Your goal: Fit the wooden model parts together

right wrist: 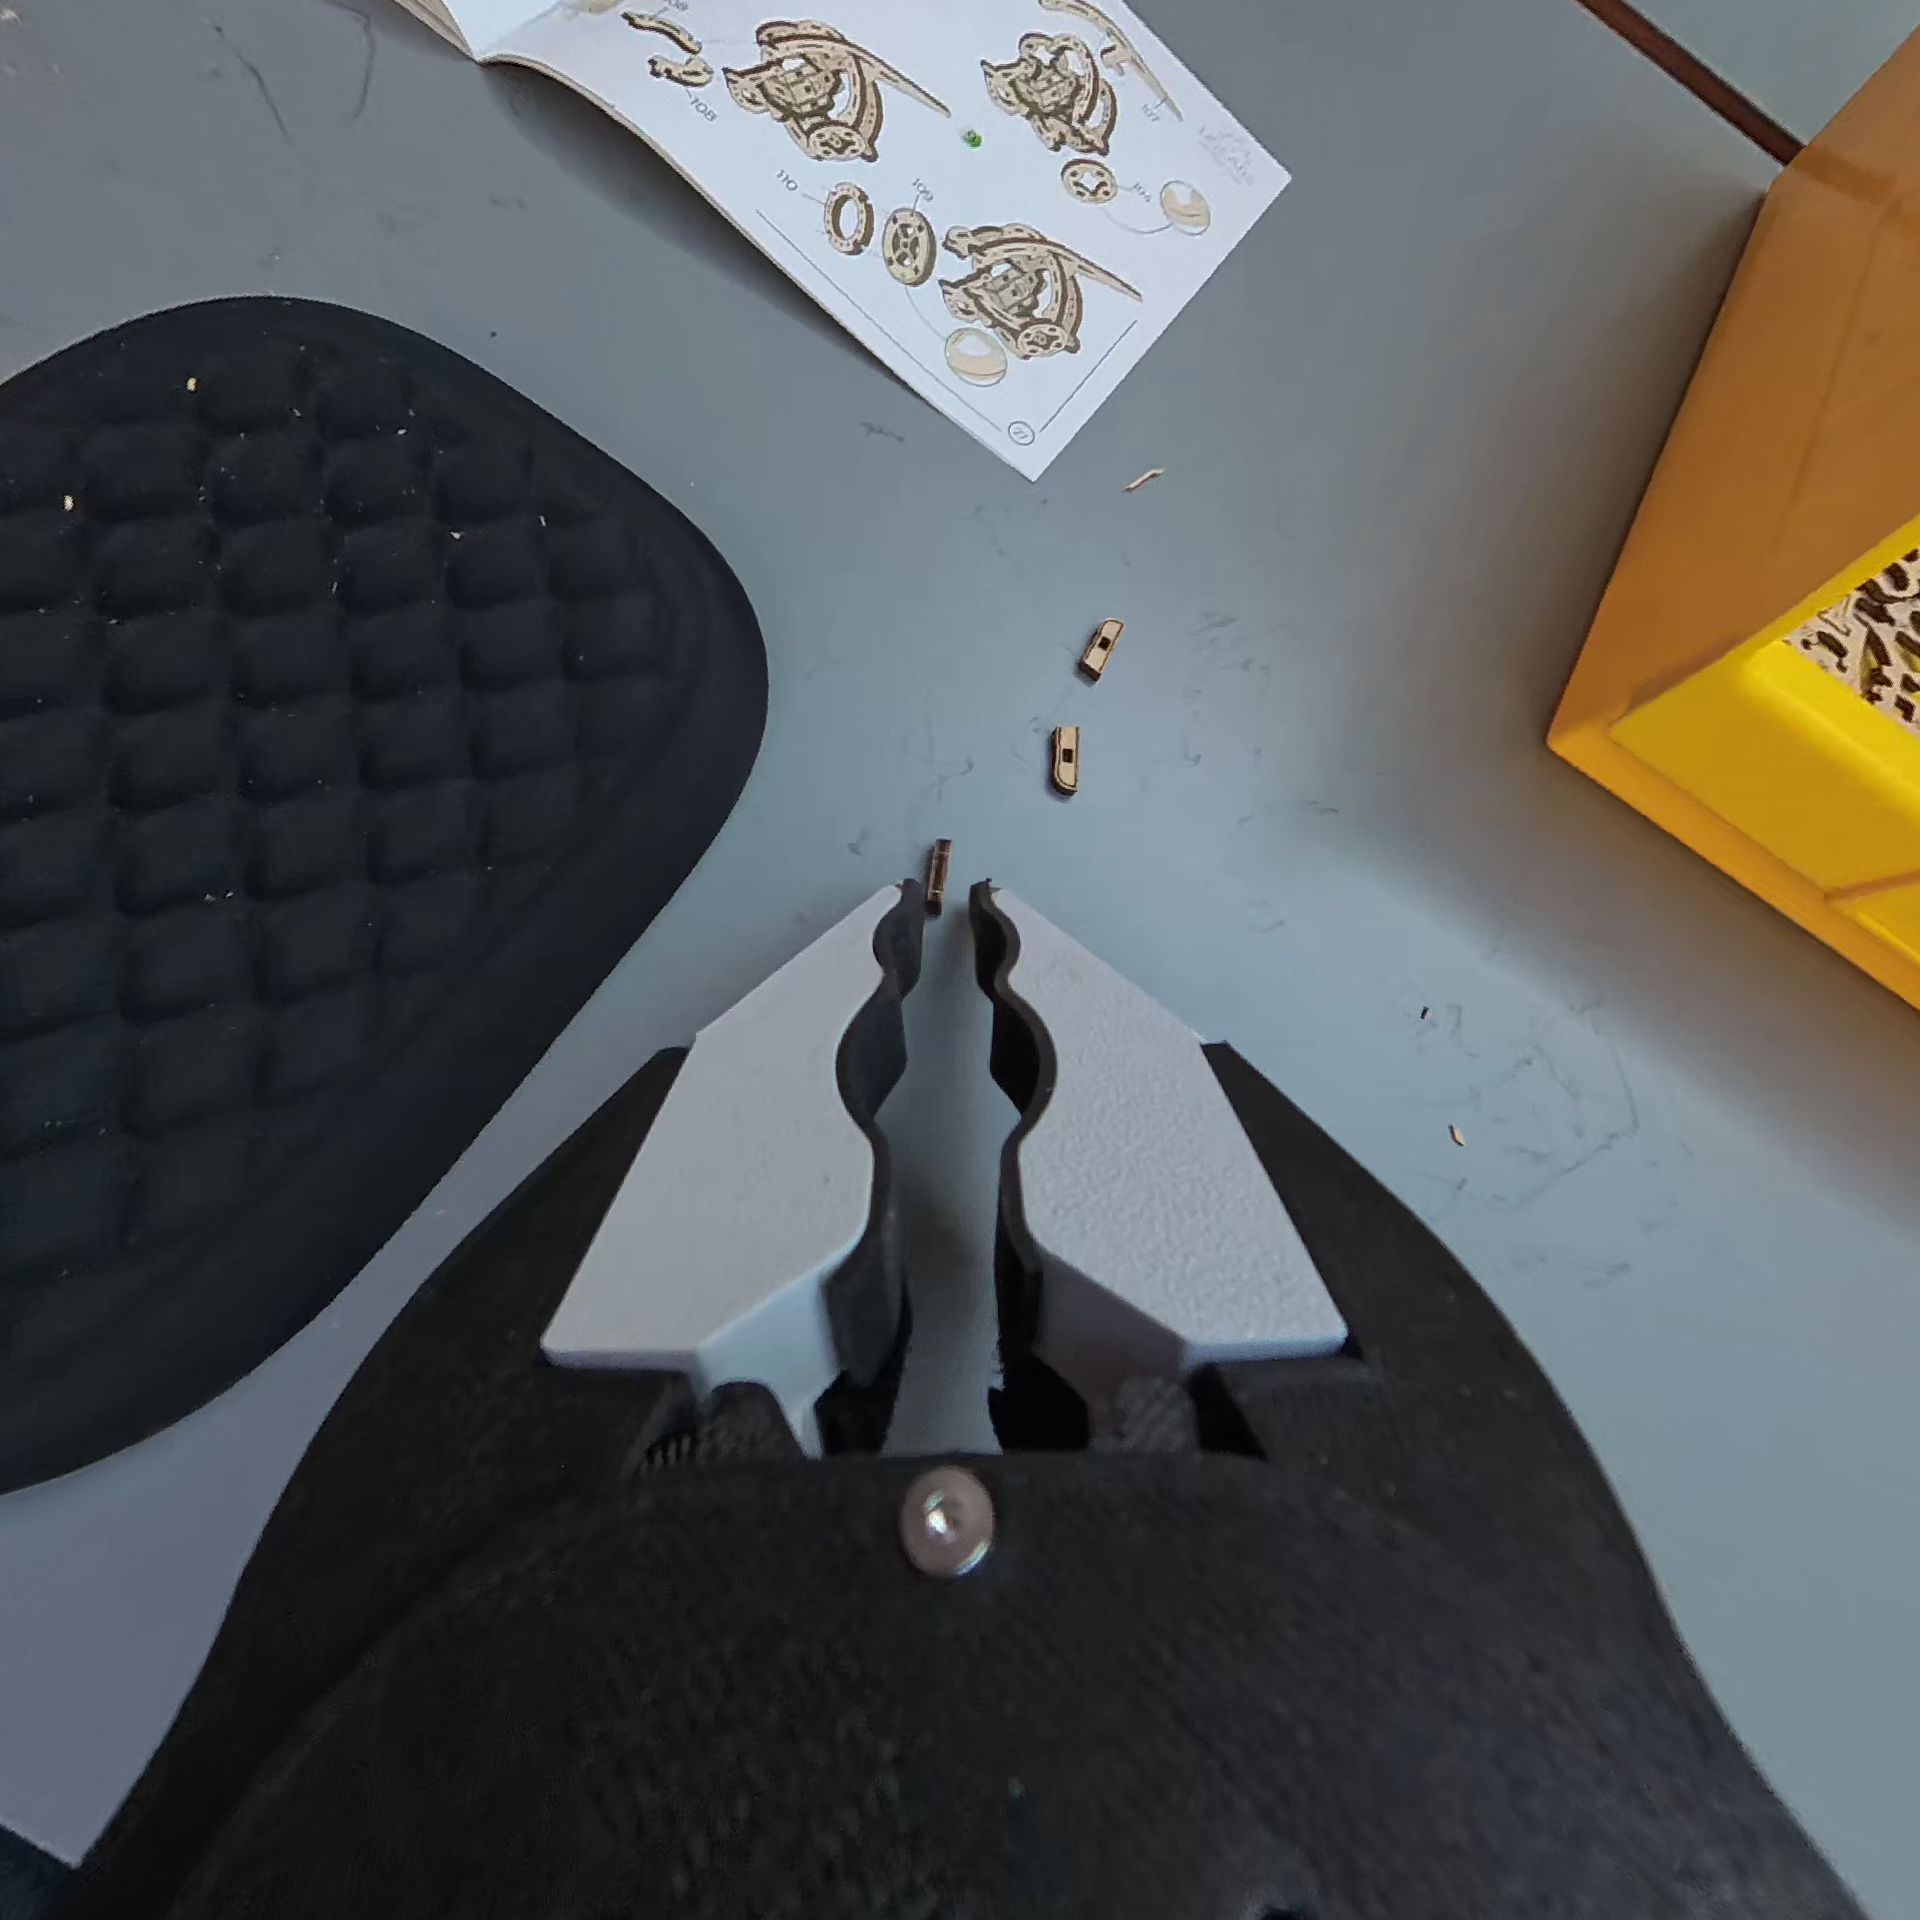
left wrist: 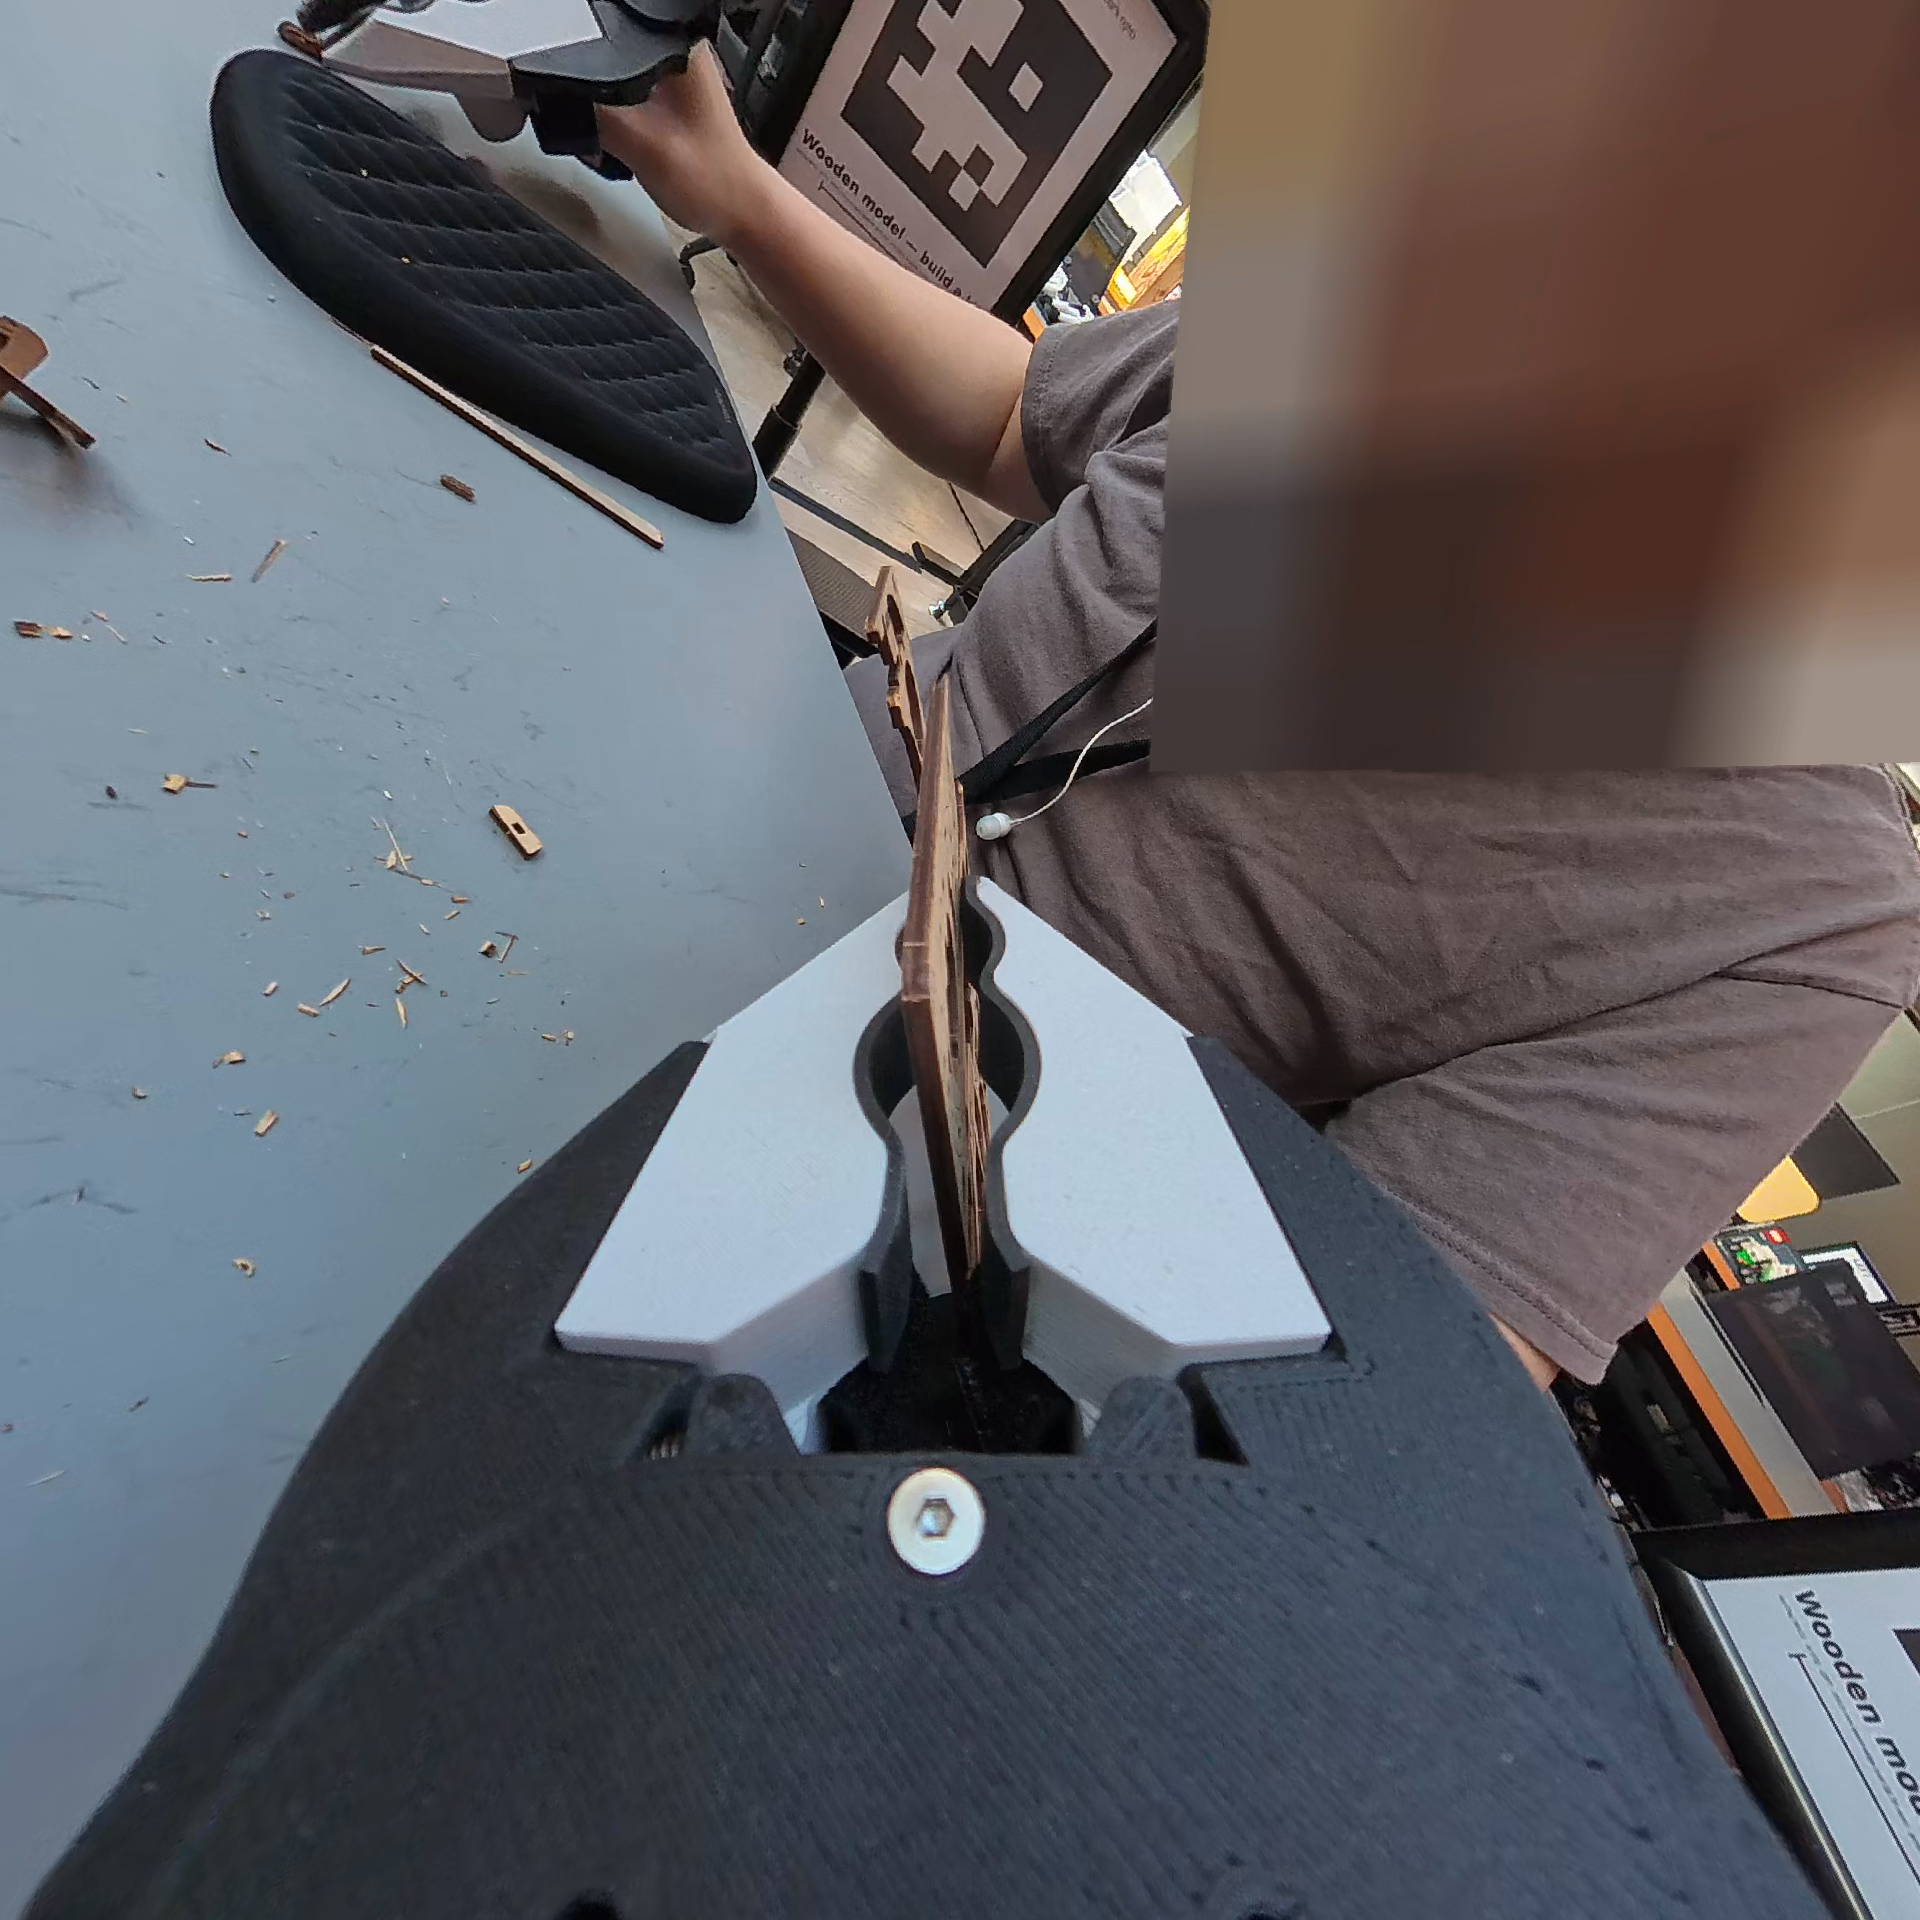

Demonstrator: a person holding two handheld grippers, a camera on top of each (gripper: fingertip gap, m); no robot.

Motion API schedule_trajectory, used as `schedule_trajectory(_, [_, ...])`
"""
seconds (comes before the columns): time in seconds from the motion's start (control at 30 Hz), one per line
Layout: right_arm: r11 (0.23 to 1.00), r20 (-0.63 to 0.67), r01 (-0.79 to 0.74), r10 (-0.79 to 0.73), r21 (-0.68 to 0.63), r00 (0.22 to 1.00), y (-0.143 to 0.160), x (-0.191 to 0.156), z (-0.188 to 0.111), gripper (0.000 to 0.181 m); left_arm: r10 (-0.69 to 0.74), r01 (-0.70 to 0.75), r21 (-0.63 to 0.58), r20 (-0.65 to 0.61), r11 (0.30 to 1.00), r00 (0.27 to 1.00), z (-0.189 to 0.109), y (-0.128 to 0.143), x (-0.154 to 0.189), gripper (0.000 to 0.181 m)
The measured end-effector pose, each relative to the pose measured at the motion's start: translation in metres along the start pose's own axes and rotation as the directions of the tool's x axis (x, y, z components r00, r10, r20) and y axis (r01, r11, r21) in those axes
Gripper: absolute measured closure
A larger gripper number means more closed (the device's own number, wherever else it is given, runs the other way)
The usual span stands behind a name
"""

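Note:
In the left wrist view my left gripper is shut on a thin laser-cut wooden sheet. I hold it edge-on and upright, beyond the table edge and in front of a person's grey shirt. In the right wrist view my right gripper is low over the grey table, its jaws a narrow gap apart. A small wooden piece stands on edge at the tips, against the left fingertip and clear of the right one. Two more small wooden pieces lie just ahead. The right gripper also shows far off in the left wrist view.
A black quilted pad lies to the left of the right gripper; it also shows in the left wrist view. An open instruction booklet lies ahead and a yellow box stands at the right. A wooden strip, a small piece and chips lie on the table. Left tips to right tips: about 45 cm. The small piece lies some 12 cm from my left tips, 35 cm from my right tips.

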State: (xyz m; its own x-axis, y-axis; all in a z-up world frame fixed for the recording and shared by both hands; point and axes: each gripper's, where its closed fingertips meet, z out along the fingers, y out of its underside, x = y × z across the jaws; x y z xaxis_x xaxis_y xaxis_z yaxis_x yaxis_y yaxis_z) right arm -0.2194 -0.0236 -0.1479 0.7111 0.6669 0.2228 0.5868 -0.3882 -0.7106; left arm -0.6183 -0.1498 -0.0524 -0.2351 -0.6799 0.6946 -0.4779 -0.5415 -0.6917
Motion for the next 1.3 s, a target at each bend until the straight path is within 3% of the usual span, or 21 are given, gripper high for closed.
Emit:
schedule_trajectory(0.07, [0.999,0.042,-0.053,0.053,0.004,0.998,-0.001,-0.002,0.001,0.180,-0.004,0.004,0.001,-0.001,1.000,1.000,0.000,0.000,-0.001,0.181])
schedule_trajectory(0.17, [0.966,0.175,-0.256,0.257,-0.027,0.950,-0.003,-0.003,0.002,0.180,-0.006,0.006,-0.004,-0.002,1.000,1.000,0.001,0.001,-0.001,0.181])
schedule_trajectory(0.27, [0.843,0.330,-0.511,0.537,-0.169,0.777,-0.004,-0.003,0.003,0.180,-0.004,0.004,-0.009,-0.003,1.000,1.000,0.002,0.001,-0.001,0.181])
schedule_trajectory(0.4, [0.631,0.422,-0.647,0.773,-0.429,0.474,-0.003,-0.013,-0.001,0.180,-0.003,0.003,-0.010,-0.003,1.000,1.000,0.001,0.001,0.000,0.181])
schedule_trajectory(0.5, [0.541,0.380,-0.680,0.839,-0.495,0.390,-0.001,-0.010,0.001,0.180,-0.001,0.001,-0.012,-0.004,1.000,1.000,0.002,0.002,0.000,0.181])
schedule_trajectory(0.77, [0.381,0.288,-0.717,0.923,-0.583,0.257,0.004,-0.005,0.000,0.180,0.002,-0.002,-0.015,-0.013,1.000,1.000,0.002,0.002,0.002,0.181])
schedule_trajectory(1.13, [0.325,0.217,-0.691,0.946,-0.646,0.241,0.009,-0.001,-0.005,0.176,0.009,-0.009,-0.020,-0.014,1.000,1.000,0.003,0.002,0.003,0.181])
schedule_trajectory(1.3, [0.356,0.199,-0.687,0.933,-0.633,0.300,0.014,0.005,-0.009,0.175,0.008,-0.008,-0.022,-0.014,1.000,1.000,0.003,0.003,0.003,0.181])
